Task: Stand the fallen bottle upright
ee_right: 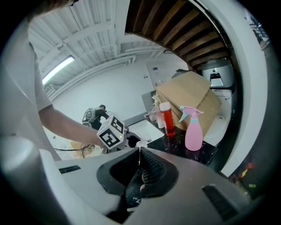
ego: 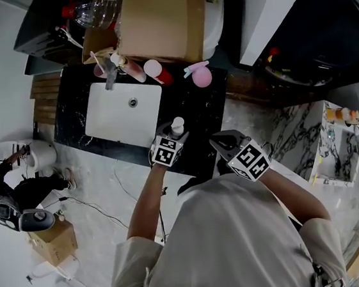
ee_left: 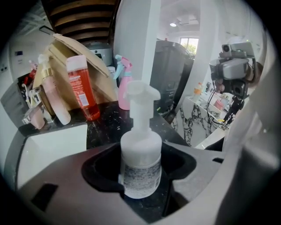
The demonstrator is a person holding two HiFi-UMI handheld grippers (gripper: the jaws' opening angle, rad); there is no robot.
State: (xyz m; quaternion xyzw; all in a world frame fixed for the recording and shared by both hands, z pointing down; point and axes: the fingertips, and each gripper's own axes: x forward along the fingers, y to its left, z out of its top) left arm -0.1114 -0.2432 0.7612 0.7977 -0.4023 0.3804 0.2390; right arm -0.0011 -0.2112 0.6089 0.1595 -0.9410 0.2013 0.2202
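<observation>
White plastic pump bottle (ee_left: 140, 158) stood upright on black worktop (ee_left: 105, 125), gripped low between left gripper (ee_left: 145, 184) fingers, right gripper (ee_right: 139, 152) fingers closed on nothing; likely light, smooth, slippery, best held round its body.

Small frosted white pump bottle (ee_left: 140, 158), white pump head on top, grey speckled label band round the lower body, upright, nozzle towards the right; clasped between the jaws of the left gripper (ee_left: 145, 183); over the black speckled counter (ee_left: 105, 125), near the white sink (ee_left: 52, 145)
</observation>
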